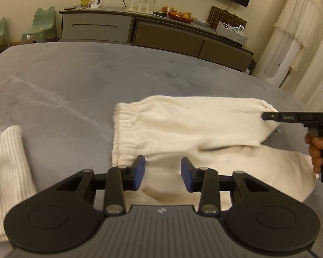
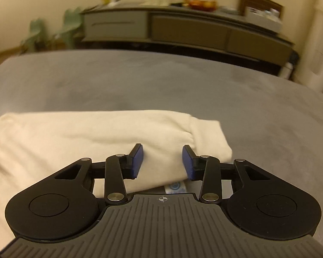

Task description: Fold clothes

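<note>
Both tongs are hovering part-open, gripping nothing: left tongs (image 1: pixel 162 173) nearer the waistband of the cream trousers (image 1: pixel 183 133); right tongs (image 2: pixel 162 163) over the cuff end; trousers lying lengthwise between them.

The left gripper (image 1: pixel 162 173) tilts downward, its 2 blue pads (image 1: pixel 140 172) standing apart with nothing pinched. The right gripper (image 2: pixel 162 163) also tilts downward, jaws parted. In the left wrist view, the right hand (image 1: pixel 317 149) wraps its fingers around that gripper's handle at the frame's right edge.
</note>
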A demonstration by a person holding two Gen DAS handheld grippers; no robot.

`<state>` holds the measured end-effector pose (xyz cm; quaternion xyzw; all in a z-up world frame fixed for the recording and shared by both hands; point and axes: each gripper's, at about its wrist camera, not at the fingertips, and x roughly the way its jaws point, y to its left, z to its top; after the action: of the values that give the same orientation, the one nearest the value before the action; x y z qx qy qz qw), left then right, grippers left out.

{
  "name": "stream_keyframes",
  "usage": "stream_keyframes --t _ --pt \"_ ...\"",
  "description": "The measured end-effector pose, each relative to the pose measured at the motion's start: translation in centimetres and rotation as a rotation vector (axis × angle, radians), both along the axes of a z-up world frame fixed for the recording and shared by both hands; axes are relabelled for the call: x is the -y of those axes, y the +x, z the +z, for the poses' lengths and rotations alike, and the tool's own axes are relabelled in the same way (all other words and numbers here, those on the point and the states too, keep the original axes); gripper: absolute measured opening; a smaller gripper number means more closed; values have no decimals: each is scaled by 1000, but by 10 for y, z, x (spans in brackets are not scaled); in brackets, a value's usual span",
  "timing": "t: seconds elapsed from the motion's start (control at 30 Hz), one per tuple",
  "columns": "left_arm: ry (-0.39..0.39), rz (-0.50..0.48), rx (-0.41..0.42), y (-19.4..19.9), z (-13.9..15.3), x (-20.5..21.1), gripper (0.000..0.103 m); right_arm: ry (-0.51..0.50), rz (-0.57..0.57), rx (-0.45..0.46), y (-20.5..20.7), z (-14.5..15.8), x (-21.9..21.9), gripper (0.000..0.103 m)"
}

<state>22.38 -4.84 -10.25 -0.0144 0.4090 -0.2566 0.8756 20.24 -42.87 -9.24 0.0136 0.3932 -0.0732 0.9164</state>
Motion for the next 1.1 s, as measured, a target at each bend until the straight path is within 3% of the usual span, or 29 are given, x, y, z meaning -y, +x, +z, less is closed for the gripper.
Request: stream_keyframes --t 0.1,0.3,0.43,0.63,0.83,1.03,1.1 --pt "-19 3 39 0 16 1 41 15 -35 -2 -16 11 8 38" --pt "31 59 6 40 6 13 38 121 181 7 -97 18 -54 41" --pt "112 59 11 49 8 27 38 -6 226 27 -132 -6 -85 47" --pt "62 36 9 5 25 16 41 -21 179 60 -144 11 -68 51" --pt "120 16 5 -18 3 13 40 16 136 22 -155 1 -46 57" --pt "159 -19 21 -22 8 13 43 35 93 15 -160 -1 -31 57" --pt "147 -31 2 -21 14 11 44 17 136 -13 -154 2 -32 57"
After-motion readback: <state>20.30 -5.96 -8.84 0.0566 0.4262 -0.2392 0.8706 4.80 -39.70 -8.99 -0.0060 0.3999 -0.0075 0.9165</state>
